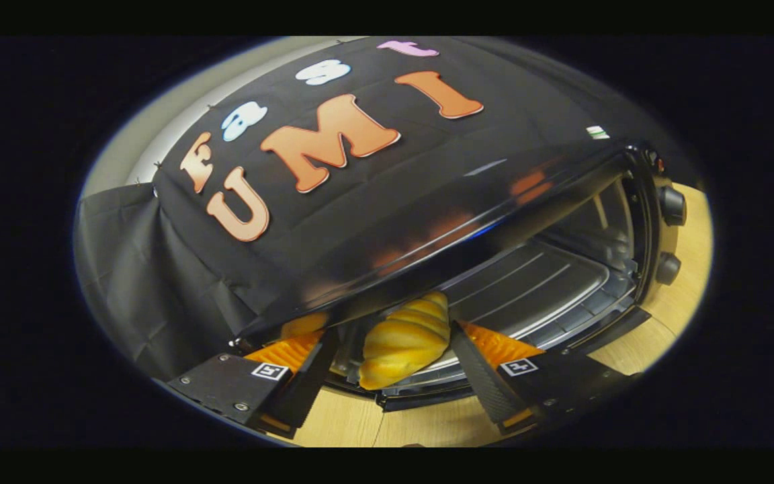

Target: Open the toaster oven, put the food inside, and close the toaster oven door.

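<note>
The black toaster oven (427, 202) stands open on a wooden table, its wire rack (535, 282) and tray showing inside. A golden, ridged bread roll (404, 339) lies at the oven's mouth on the front of the tray, between my fingers. My gripper (392, 333) is open: the right finger (478, 366) sits close against the roll, while a gap shows between the left finger (310, 376) and the roll. The lowered door's edge (420, 396) lies just under the roll. A yellow patch (303, 325) beyond the left finger looks like the roll's reflection.
Two round knobs (672, 205) (668, 267) sit on the oven's right panel. The light wooden table (676, 302) runs under and to the right of the oven. The black cloth wall (158, 282) hangs behind and to the left.
</note>
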### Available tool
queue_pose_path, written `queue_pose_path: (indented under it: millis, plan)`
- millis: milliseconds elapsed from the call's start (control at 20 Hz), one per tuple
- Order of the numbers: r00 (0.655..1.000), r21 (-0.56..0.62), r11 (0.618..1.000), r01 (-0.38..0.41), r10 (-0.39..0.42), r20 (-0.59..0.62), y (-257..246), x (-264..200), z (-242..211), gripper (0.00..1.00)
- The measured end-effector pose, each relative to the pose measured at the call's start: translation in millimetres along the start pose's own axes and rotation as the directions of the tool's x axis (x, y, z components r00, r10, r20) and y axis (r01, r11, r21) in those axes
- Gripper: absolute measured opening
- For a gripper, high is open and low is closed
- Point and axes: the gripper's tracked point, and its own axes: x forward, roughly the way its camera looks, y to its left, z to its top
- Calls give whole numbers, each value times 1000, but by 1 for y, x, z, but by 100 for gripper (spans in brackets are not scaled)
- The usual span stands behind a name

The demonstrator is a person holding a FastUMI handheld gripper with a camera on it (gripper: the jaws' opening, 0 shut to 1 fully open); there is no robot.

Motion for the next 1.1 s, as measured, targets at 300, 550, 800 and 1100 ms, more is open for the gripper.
queue_pose_path:
  millis: [300, 550, 800, 1100]
  plan:
    - [999, -107, 994, 20, -16, 43, 10, -50, 12, 98]
    - [995, -254, 966, 48, -25, 93, 15, -108, 19, 98]
    - [996, -377, 924, 67, -39, 82, 11, -156, -2, 98]
    - [989, -469, 871, 150, -125, 83, -22, -195, -37, 99]
